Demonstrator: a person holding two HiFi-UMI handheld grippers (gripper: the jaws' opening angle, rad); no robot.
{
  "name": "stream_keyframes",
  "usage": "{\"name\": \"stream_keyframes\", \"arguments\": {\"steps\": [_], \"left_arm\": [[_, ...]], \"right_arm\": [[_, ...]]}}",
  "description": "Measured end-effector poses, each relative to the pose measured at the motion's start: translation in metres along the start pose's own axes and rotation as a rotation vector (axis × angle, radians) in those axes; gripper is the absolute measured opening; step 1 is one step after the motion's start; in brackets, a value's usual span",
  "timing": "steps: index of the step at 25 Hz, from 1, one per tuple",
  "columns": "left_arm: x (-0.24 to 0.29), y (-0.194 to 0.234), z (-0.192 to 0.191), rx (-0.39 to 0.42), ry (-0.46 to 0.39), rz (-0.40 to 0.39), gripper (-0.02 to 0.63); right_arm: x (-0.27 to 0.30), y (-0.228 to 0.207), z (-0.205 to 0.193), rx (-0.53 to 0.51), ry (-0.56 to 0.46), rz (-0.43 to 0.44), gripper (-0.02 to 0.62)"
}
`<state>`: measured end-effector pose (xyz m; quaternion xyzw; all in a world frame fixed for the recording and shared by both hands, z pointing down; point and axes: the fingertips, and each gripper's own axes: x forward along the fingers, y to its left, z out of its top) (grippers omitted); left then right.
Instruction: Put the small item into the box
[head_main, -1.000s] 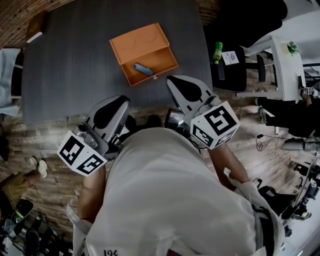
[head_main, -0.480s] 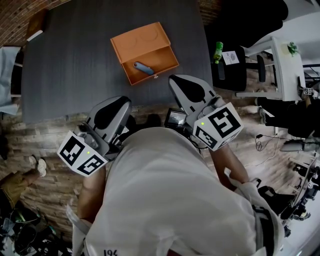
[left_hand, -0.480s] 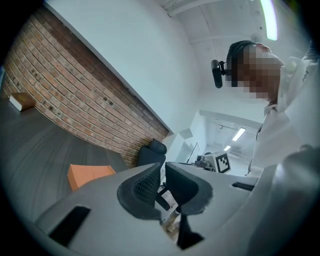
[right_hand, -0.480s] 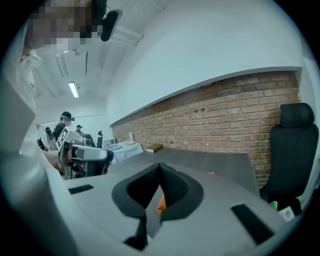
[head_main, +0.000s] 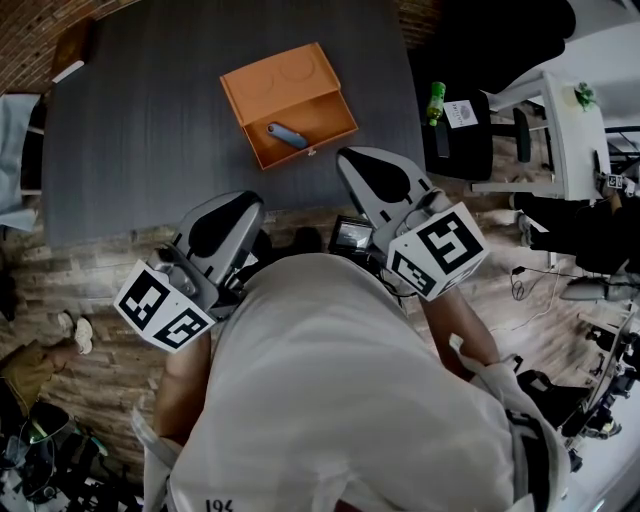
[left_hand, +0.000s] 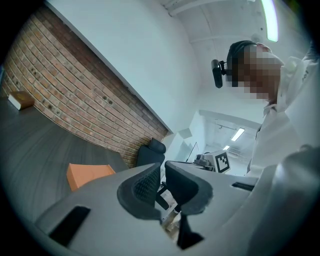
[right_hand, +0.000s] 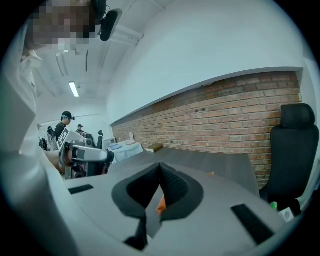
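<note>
Blue item (head_main: 286, 135) in orange box (head_main: 280, 80) — head view only, left tongs (left_hand: 162, 166) barely parted, right tongs (right_hand: 160, 166) shut, both empty

A blue small item (head_main: 286, 135) lies inside the open orange box (head_main: 323, 119).

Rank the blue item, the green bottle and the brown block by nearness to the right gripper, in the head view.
1. blue item, inside the orange box, just ahead of the right gripper.
2. green bottle, off the right edge of the table.
3. brown block, at the table's far left corner.
</note>
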<state>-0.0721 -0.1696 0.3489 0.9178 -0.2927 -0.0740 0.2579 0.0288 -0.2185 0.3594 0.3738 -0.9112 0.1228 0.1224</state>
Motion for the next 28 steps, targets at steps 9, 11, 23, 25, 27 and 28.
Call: {"name": "stream_keyframes", "arguments": {"steps": [9,11,23,25,27,28], "left_arm": [[0.0016,0.0029,-0.0006,-0.005,0.007,-0.007,0.04],[0.0025,0.0026,-0.001,-0.005,0.009,-0.007,0.04],[0.005,-0.0001,-0.0063,-0.001,0.026,-0.013,0.04],[0.0052,-0.0007,-0.0075,0.0,0.027,-0.012,0.04],[0.0058,-0.0017,-0.0085,0.002,0.029,-0.012,0.04],[0.0062,-0.0023,-0.009,0.003,0.029,-0.013,0.04]], "right_arm": [[0.0044,-0.0007,-0.0012,-0.004,0.01,0.003,0.012],[0.0046,-0.0016,-0.0021,-0.003,0.012,0.003,0.012],[0.0039,-0.0046,-0.0059,0.007,0.01,-0.001,0.012],[0.0033,-0.0046,-0.0072,0.009,0.01,-0.001,0.012],[0.0023,-0.0049,-0.0083,0.01,0.011,0.0,0.012],[0.0018,-0.0051,-0.0088,0.01,0.011,-0.001,0.012]]}}
